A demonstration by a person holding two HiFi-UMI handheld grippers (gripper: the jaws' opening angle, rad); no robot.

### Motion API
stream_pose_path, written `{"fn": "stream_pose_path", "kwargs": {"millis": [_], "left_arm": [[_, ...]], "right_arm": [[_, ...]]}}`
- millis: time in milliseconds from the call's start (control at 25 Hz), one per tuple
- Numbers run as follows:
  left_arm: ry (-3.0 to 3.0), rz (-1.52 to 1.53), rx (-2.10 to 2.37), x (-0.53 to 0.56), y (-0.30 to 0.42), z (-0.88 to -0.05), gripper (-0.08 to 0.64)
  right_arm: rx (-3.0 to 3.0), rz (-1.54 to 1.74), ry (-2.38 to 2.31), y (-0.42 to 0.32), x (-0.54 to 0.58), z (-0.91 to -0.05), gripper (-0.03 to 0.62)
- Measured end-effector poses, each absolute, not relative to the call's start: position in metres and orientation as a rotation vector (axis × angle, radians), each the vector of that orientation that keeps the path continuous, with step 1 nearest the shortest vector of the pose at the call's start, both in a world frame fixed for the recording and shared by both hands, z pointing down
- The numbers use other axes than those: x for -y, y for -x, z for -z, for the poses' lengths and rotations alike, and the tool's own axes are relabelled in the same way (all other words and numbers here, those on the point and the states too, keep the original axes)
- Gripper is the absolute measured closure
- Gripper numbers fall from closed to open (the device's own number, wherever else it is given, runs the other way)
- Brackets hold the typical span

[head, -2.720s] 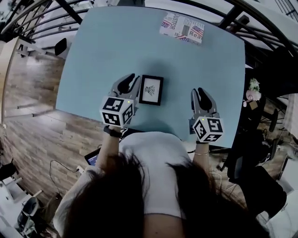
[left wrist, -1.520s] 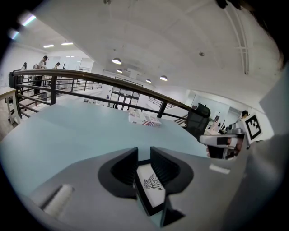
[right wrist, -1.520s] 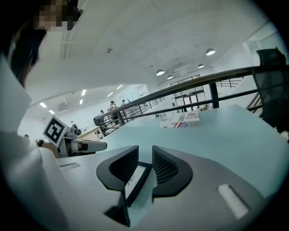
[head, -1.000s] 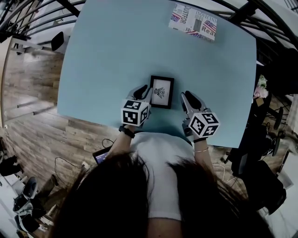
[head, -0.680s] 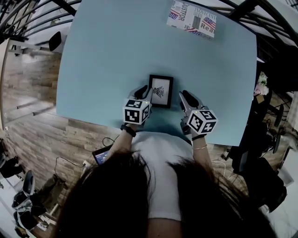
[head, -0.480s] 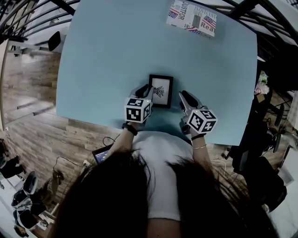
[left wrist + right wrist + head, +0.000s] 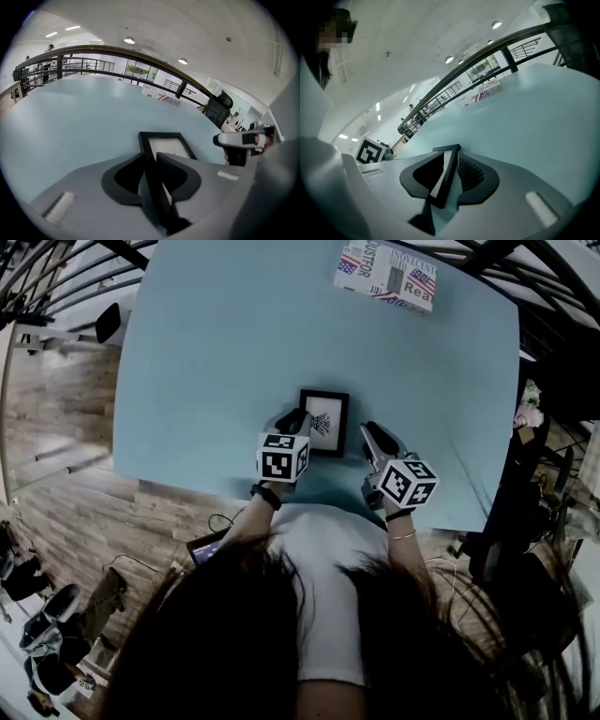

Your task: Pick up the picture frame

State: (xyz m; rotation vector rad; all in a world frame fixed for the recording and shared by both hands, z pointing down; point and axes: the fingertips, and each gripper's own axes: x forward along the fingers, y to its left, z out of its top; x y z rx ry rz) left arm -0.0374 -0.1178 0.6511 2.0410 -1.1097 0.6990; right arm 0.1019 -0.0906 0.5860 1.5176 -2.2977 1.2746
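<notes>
A small black picture frame (image 7: 328,424) lies flat on the light blue table (image 7: 206,352), near its front edge. My left gripper (image 7: 295,418) is at the frame's left side. In the left gripper view the frame (image 7: 171,146) runs ahead and its left border passes between the parted jaws (image 7: 150,157), with a sliver of table beside it. My right gripper (image 7: 369,431) sits just right of the frame, angled toward it. In the right gripper view a black frame edge (image 7: 446,161) with a pale strip shows in the jaw gap (image 7: 451,154).
A book with flag print (image 7: 384,273) lies at the table's far right. The table's front edge (image 7: 234,491) runs just below both grippers, with wooden floor (image 7: 66,427) to the left. A dark railing (image 7: 93,49) borders the far side.
Both grippers have closed in on the frame from either side. Over the last second the left one slid right and lower onto the frame's left border; the right one barely shifted.
</notes>
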Motion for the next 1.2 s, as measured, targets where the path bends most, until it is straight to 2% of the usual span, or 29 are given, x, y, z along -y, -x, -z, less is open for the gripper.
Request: {"fn": "stream_pose_path", "kwargs": {"millis": [480, 760, 1200], "left_arm": [[-1.941, -0.616, 1.093, 0.12, 0.041, -0.652, 0.468], [-1.924, -0.603, 1.083, 0.121, 0.042, -0.653, 0.463], [-1.888, -0.589, 1.066, 0.123, 0.046, -0.653, 0.437]], "right_arm": [[2.278, -1.33, -1.478, -0.098, 0.088, -0.595, 0.523], [2.276, -1.51, -1.351, -0.085, 0.086, -0.608, 0.519], [2.164, -1.911, -1.022, -0.054, 0.092, -0.628, 0.433]]}}
